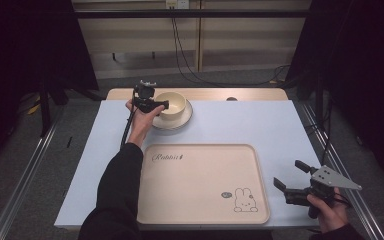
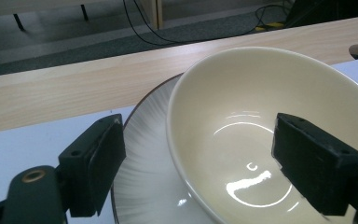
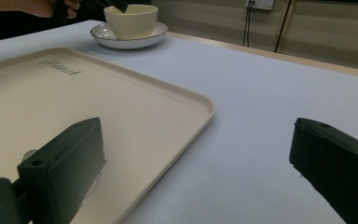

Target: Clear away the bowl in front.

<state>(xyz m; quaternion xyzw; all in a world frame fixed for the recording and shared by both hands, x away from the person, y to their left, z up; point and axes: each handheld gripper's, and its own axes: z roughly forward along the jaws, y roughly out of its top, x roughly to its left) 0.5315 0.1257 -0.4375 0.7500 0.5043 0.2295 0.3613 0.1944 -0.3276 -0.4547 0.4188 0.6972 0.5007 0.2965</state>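
A cream bowl point(image 1: 171, 101) stands on a pale plate with a dark rim point(image 1: 184, 119) at the far side of the table. My left gripper point(image 1: 164, 105) is at the bowl's left rim, open. In the left gripper view, my left gripper point(image 2: 198, 140) straddles the wall of the bowl point(image 2: 242, 93): one jaw inside, the other outside over the plate point(image 2: 144, 186), with a gap to the wall. My right gripper point(image 1: 288, 173) stands open near the front right, beside the tray, nothing between its jaws. In the right gripper view, the bowl point(image 3: 130, 21) sits far off.
A large cream tray point(image 1: 195, 185) with a rabbit drawing lies at the table's front middle; its corner point(image 3: 200, 105) is close to my right gripper point(image 3: 198, 140). A wooden strip point(image 2: 51, 88) borders the table's far edge. Cables hang beyond it.
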